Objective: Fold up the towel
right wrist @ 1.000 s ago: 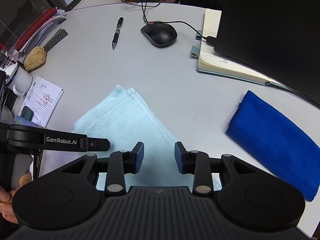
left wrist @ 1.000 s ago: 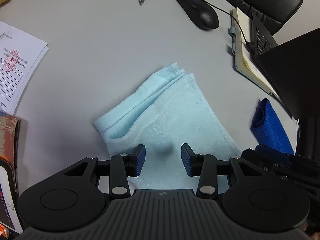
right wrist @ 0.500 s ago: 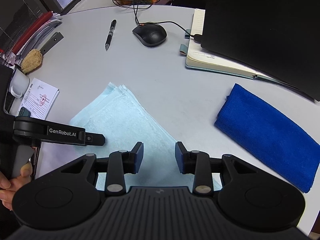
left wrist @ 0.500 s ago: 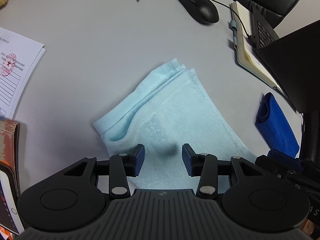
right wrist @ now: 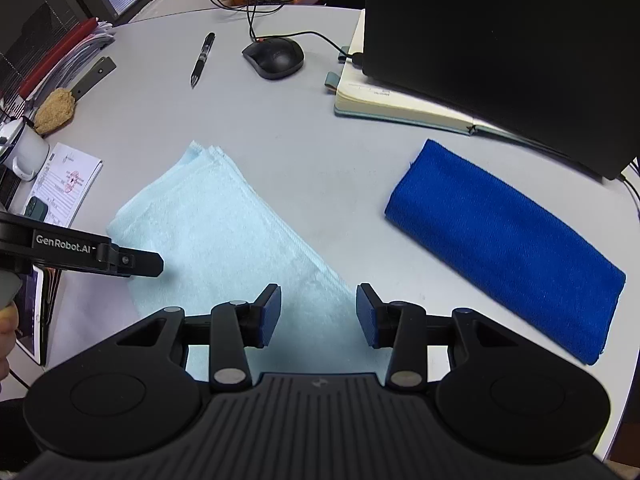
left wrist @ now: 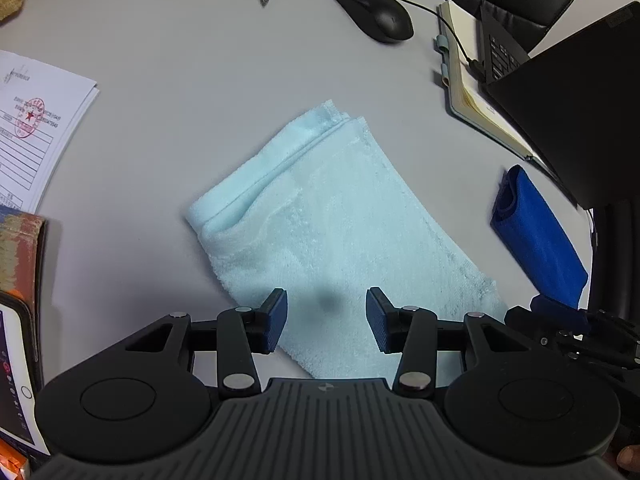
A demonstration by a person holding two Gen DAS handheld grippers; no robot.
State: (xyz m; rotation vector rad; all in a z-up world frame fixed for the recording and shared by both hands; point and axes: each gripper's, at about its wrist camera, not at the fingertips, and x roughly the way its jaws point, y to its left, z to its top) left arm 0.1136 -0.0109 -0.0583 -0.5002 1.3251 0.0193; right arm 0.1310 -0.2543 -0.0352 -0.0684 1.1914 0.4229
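Observation:
A light blue towel (left wrist: 336, 224) lies folded flat on the grey table, long and narrow, its layered edges at the far left end. It also shows in the right wrist view (right wrist: 216, 232). My left gripper (left wrist: 326, 320) is open and empty, hovering above the towel's near end. My right gripper (right wrist: 316, 314) is open and empty, above the towel's near right end. The left gripper's body shows at the left of the right wrist view (right wrist: 80, 252).
A folded dark blue towel (right wrist: 504, 248) lies to the right. A notebook (right wrist: 400, 100) under a black laptop (right wrist: 500, 48), a mouse (right wrist: 274, 58) with cable and a pen (right wrist: 202, 58) lie beyond. Papers (left wrist: 28, 128) and a phone (left wrist: 12, 372) sit left.
Both grippers have drawn back and risen from the towel, so more of the table shows. Both stayed open. The towel has not moved.

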